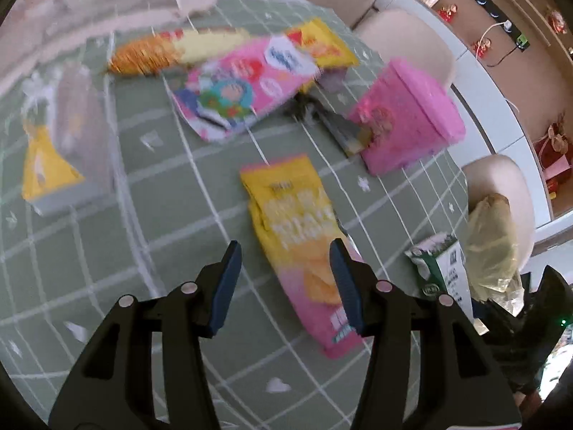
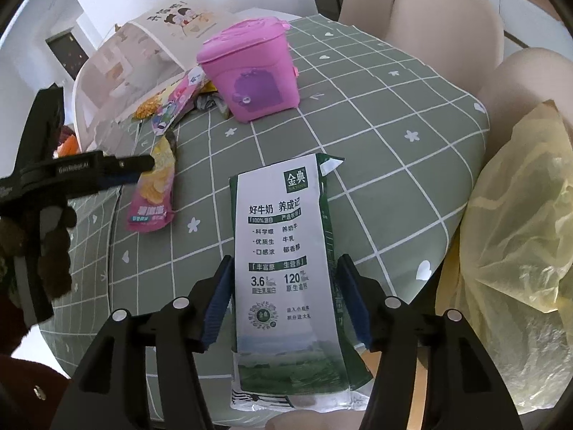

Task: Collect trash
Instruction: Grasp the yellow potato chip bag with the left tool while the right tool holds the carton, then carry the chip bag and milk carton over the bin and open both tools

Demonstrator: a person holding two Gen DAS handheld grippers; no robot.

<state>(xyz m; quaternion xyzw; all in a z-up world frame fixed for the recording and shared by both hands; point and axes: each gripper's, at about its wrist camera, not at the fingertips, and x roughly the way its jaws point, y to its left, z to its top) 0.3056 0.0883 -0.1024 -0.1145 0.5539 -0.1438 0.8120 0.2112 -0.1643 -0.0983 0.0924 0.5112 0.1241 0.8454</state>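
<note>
My left gripper [image 1: 284, 252] is open and empty, hovering over a yellow and pink snack bag [image 1: 299, 236] that lies flat on the green checked tablecloth [image 1: 172, 193]. My right gripper [image 2: 284, 268] has its blue pads on both sides of a flattened green and white milk carton [image 2: 284, 261] and is shut on it near the table's edge. The snack bag [image 2: 154, 193] and the left gripper [image 2: 143, 163] show at the left of the right wrist view. A pink lidded bin [image 1: 408, 118] stands on the table, and shows again in the right wrist view [image 2: 250, 71].
Several snack wrappers, pink [image 1: 247, 86] and orange-yellow [image 1: 172, 50], lie beyond the bin. A clear container [image 1: 68, 139] with a yellow packet stands at left. A yellowish plastic bag [image 2: 515, 251] hangs off the table's right edge. Beige chairs [image 2: 444, 18] ring the table.
</note>
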